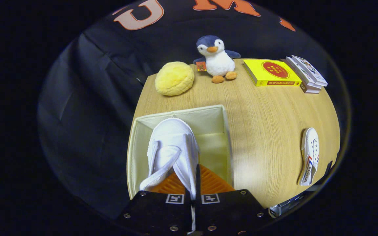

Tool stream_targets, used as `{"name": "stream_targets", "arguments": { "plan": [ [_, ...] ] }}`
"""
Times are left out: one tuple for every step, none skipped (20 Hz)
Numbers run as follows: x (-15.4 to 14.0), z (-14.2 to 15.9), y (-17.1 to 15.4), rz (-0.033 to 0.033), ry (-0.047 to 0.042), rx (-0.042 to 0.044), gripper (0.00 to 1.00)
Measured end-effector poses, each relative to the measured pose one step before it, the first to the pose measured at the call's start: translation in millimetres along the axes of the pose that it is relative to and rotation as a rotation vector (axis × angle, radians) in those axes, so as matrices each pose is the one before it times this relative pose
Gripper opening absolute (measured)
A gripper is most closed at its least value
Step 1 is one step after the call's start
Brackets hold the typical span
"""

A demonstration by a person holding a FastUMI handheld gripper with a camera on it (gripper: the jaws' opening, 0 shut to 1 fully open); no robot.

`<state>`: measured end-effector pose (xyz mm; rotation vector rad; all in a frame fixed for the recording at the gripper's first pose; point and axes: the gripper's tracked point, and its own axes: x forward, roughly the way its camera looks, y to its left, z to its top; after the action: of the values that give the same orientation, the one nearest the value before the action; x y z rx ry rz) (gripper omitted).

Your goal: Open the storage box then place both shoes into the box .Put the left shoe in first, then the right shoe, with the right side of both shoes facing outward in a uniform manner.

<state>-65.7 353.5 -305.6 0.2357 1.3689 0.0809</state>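
My fingers (194,186) clamp the white shoe (172,147) above the open box (136,144); thin fabric grip may slip; toe may catch the rim.

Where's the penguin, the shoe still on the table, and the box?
penguin (217,59): gripper view, white belly.
shoe on the table (309,156): gripper view, its laced top.
box (208,119): gripper view, inner back wall.

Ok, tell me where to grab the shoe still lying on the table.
Take the shoe on the table by its collar edge, from above: it lies on its side, so the thin wall fits the claw, now shut on the white shoe over the box.
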Motion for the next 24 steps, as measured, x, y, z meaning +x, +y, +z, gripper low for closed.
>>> {"name": "stream_targets", "arguments": {
  "plan": [
    [8.20,-2.39,3.92,-0.01070,0.01322,-0.00285,0.05],
    [8.10,-2.11,3.12,-0.01154,0.01285,0.00012,0.05],
    [9.18,-0.71,1.99,-0.01342,0.01119,0.00385,0.05],
    [8.47,-2.80,2.57,-0.01428,0.01230,0.00570,0.05],
    [6.81,-2.01,2.99,-0.01080,0.01013,0.00604,0.05],
    [5.69,-1.24,4.58,-0.00569,0.00457,0.00297,0.05],
    [5.32,-2.34,2.71,-0.00880,0.01356,0.00130,0.05],
    [5.28,-3.37,1.65,-0.01147,0.01155,0.01024,0.05],
    [3.37,-4.17,-1.40,-0.00878,0.01789,0.00828,0.05],
    [4.59,-4.79,3.33,-0.00509,0.01341,0.00696,0.05],
    [6.81,-1.25,0.45,-0.01288,0.00623,0.00038,0.05],
    [5.05,-0.57,0.80,-0.00606,-0.00008,0.00124,0.05],
    [3.65,0.20,0.23,-0.01003,-0.00249,0.00184,0.05],
    [3.76,-1.73,-1.05,-0.00688,0.01008,-0.00092,0.05],
    [4.52,-3.09,-0.41,0.00192,0.02089,0.00214,0.05],
    [1.09,-5.80,4.01,0.02216,0.02767,0.01078,0.06],
    [-1.23,-6.53,5.14,0.02967,0.03028,0.01081,0.11],
    [-2.36,-6.30,5.34,0.02866,0.02921,0.00634,0.15],
    [-0.24,-6.36,0.61,0.01334,0.02037,-0.00592,0.23],
    [-7.14,1.95,-0.46,0.02146,-0.00684,-0.00859,0.27],
    [-8.31,0.86,1.53,0.02596,-0.00619,-0.00705,0.33],
    [-10.61,-0.26,3.14,0.03943,-0.00140,0.00249,0.36],
    [-12.62,1.24,6.37,0.05651,-0.00479,0.00851,0.40],
    [-14.28,2.19,8.09,0.06039,-0.01389,0.00699,0.43]
  ]
}}
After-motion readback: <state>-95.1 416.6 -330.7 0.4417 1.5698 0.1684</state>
